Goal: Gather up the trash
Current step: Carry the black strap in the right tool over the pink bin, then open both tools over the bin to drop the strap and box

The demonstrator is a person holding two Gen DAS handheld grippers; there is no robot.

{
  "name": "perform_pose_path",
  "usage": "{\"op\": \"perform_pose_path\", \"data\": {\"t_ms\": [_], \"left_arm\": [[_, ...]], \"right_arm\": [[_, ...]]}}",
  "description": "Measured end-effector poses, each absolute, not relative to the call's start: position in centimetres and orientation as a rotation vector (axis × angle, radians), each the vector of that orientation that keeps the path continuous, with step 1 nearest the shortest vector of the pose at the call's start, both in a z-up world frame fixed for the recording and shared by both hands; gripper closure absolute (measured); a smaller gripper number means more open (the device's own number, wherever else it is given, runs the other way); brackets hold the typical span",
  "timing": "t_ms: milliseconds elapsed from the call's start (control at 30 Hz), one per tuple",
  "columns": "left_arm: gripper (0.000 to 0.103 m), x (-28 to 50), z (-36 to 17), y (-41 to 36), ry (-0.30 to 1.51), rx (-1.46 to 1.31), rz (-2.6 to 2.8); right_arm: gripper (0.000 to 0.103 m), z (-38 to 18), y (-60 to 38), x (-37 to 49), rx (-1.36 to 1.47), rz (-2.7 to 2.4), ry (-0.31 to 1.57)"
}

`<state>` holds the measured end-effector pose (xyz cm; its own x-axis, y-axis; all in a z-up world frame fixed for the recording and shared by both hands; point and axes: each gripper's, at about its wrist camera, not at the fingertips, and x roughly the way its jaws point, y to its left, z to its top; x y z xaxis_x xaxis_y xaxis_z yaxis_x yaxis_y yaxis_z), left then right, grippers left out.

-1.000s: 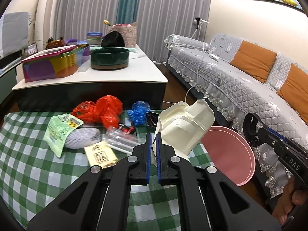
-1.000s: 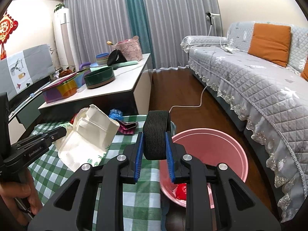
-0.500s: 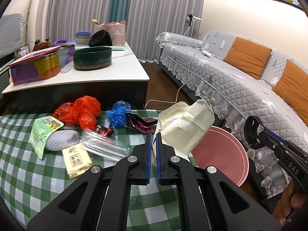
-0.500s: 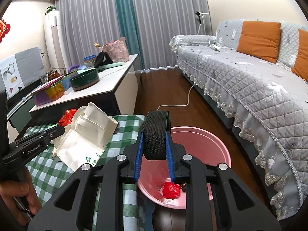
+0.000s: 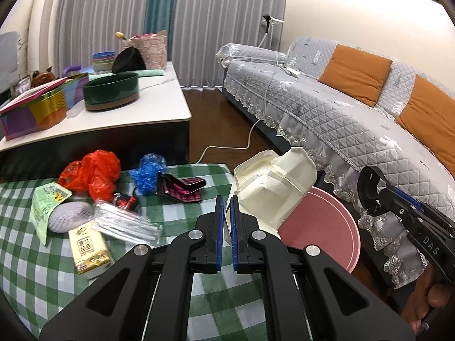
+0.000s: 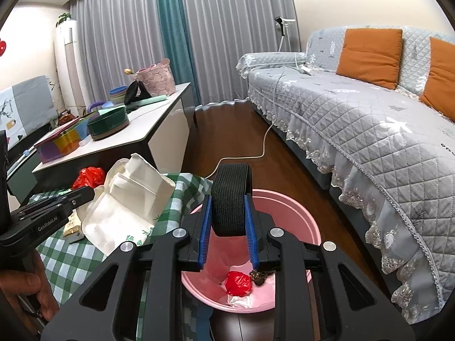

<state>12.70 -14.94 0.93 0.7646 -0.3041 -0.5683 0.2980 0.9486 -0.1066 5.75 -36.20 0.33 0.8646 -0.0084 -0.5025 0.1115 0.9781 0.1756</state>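
Beside the long grey sofa (image 6: 369,130), a low bench (image 5: 25,255) under a green checked cloth is carrying a scatter of rubbish, and a pink bucket (image 6: 287,201) is standing on the wooden floor just off its right edge. Behind it, a white-topped bench (image 5: 136,113) is holding a dark green bowl (image 5: 111,91) and a colourful tin (image 5: 31,110).

A person is holding the left tongs (image 5: 226,221) over the checked bench's right edge, pinched tight on the rim of a crumpled white takeaway box (image 5: 273,187), which is hanging in the air partly over the bucket. The right tongs (image 6: 229,221) are sitting above the bucket's mouth, clamped on a black elastic band (image 6: 230,196) that is standing up between the blue pads. Inside the bucket, a red wad (image 6: 239,282) and a small dark scrap (image 6: 258,275) are lying on the bottom.

Along the bench's far edge, an orange-red plastic bag (image 5: 93,170) and a blue crinkled bag (image 5: 148,170) are sitting near each other, with a dark pink-printed wrapper (image 5: 182,189) just beside the blue one. Nearer the left edge, a clear plastic packet (image 5: 128,224), a white foam net (image 5: 69,216), a green label (image 5: 45,207) and a yellow tissue pack (image 5: 88,247) are lying close together.
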Motion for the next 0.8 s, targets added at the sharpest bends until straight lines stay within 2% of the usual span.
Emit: {"op": "perform_pose_path", "data": {"t_ms": [800], "left_arm": [[0.098,16.6,-0.5,-21.1,0.655,0.055,-0.376]], "right_arm": [[0.080,-0.5,-38.8,7.7,0.200,-0.124,0.530]]}}
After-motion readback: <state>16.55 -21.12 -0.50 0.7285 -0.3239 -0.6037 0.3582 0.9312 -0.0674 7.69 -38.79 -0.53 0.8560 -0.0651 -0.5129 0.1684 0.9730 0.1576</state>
